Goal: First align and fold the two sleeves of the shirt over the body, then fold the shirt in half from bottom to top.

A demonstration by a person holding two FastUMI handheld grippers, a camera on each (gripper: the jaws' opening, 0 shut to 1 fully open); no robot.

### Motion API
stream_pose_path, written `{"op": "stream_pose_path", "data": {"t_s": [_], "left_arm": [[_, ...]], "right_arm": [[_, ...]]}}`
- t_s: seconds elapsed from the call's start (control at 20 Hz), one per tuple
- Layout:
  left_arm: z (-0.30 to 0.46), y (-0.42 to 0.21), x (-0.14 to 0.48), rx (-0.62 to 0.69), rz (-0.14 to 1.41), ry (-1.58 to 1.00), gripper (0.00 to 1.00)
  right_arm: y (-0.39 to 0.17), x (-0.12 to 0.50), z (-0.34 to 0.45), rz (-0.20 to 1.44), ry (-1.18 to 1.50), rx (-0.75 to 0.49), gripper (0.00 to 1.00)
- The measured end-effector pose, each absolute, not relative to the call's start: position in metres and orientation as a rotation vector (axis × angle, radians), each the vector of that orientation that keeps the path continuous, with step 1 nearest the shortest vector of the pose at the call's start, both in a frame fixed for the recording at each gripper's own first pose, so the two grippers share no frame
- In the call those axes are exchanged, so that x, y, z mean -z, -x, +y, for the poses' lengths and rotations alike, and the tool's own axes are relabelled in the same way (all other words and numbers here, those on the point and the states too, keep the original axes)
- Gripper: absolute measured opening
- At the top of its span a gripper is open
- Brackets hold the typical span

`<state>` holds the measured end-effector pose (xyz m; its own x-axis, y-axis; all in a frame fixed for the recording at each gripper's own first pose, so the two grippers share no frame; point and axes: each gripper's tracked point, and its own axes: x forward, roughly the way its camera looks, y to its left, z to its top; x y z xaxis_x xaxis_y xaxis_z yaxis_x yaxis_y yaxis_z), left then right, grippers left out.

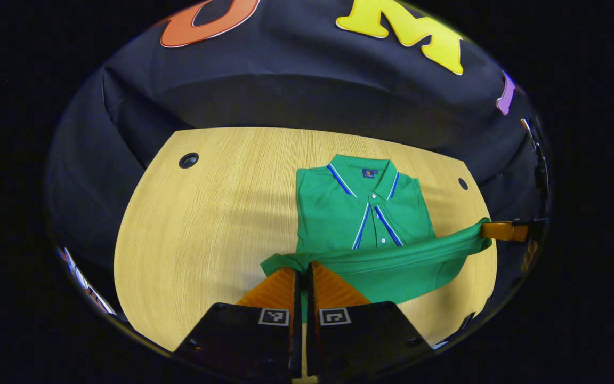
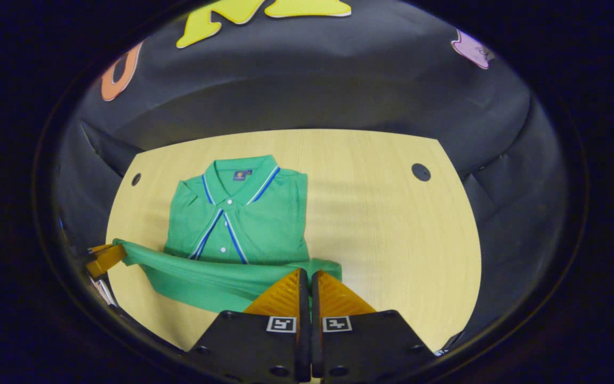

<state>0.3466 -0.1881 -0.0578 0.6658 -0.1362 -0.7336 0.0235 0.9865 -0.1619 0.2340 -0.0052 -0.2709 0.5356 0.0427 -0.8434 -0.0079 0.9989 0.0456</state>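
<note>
The left hand-held gripper point(image 1: 303, 273) is pressed together on one bottom corner of the green shirt point(image 1: 363, 213), and the right hand-held gripper point(image 2: 307, 282) pinches the other corner — the hem is lifted and stretched taut between them. The shirt's upper body lies flat on the wooden desk point(image 1: 205, 224), collar toward the far edge, sleeves already folded in.

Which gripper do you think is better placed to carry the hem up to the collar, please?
Neither alone, likely: the left gripper and right gripper each pinch a bottom corner of the shirt, hem lifted taut between them, sleeves already folded in.
</note>
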Motion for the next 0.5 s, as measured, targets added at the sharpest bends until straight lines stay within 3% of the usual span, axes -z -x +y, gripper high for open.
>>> {"op": "stream_pose_path", "data": {"t_s": [0.5], "left_arm": [[-0.189,-0.454,0.071,0.087,0.757,0.147,0.06]], "right_arm": [[-0.346,0.297,-0.002,0.850,-0.053,-0.037,0.03]]}}
